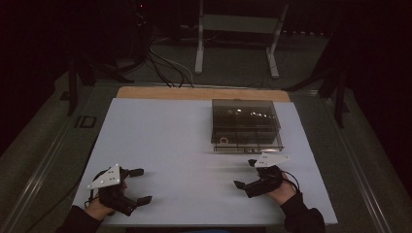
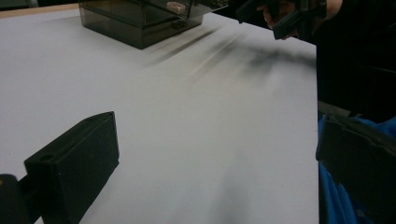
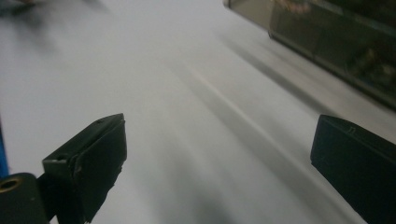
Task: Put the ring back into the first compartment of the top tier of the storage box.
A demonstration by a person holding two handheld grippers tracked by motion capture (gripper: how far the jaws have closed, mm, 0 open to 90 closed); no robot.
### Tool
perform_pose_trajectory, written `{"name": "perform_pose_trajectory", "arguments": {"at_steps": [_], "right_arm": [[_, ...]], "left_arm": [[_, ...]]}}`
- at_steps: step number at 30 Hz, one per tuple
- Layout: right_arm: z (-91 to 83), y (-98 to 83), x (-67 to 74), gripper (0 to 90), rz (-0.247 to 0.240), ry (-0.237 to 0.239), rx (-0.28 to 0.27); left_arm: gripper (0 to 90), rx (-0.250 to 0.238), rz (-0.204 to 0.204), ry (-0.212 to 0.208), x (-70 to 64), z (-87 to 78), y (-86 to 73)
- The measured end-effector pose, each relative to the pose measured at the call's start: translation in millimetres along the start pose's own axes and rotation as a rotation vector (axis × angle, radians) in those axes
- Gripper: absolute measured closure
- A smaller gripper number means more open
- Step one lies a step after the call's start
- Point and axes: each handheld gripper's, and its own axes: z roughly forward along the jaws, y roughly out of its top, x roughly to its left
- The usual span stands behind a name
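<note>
Worktop [image 1: 160,141]: lying white and bare across most of its surface.
Smoked box [image 1: 245,125]: sitting at the far right of the worktop, lid seeming closed, small things dimly showing inside.
Right tongs [image 1: 247,174]: hovering just in front of the box, jaws apart, gripping nothing.
Left tongs [image 1: 140,185]: waiting well apart at the near left, jaws apart, empty.
Risk: a fast reach is likely nudging the light box backward; the right gripper view is already blurring.

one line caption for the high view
Two open hand-held grippers, left and right, near a smoky clear box on a white table.
</note>
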Motion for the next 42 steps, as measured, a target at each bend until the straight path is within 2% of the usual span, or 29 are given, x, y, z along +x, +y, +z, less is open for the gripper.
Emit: {"name": "perform_pose_trajectory", "arguments": {"at_steps": [12,15,18,22,26,31,34,37,42], "right_arm": [[-6.8,-23.6,-9.8,0.6,0.039,-0.059,0.047],[-10.0,-29.2,-11.8,0.0,0.053,-0.073,0.045],[-14.2,-35.8,-13.8,0.0,0.052,-0.105,0.040],[-18.7,-47.2,-18.4,0.0,0.100,-0.128,0.030],[-19.6,-55.6,-23.3,0.0,0.131,-0.125,0.019],[-17.2,-54.8,-27.4,0.0,0.131,-0.128,-0.008],[-16.3,-52.8,-23.0,0.0,0.097,-0.116,-0.016],[-17.3,-51.7,-20.5,0.0,0.084,-0.112,-0.025],[-16.4,-51.3,-19.6,0.0,0.088,-0.108,-0.028]], "left_arm": [[1.0,0.002,-0.007,0.001,0.3,0.3,-0.4],[1.0,0.003,-0.007,0.001,0.2,0.4,-0.4],[1.0,0.005,-0.008,0.004,0.4,0.6,-0.5],[1.0,0.010,-0.007,0.005,1.0,0.8,-0.7],[1.0,0.006,-0.009,0.006,1.6,0.8,-0.5],[1.0,0.010,-0.008,0.005,1.7,1.4,-0.5],[1.0,0.009,-0.004,0.007,1.6,1.3,-0.2],[1.0,0.009,-0.007,0.006,1.8,1.3,-0.4],[1.0,0.008,-0.006,0.006,1.8,1.1,-0.2]]}}
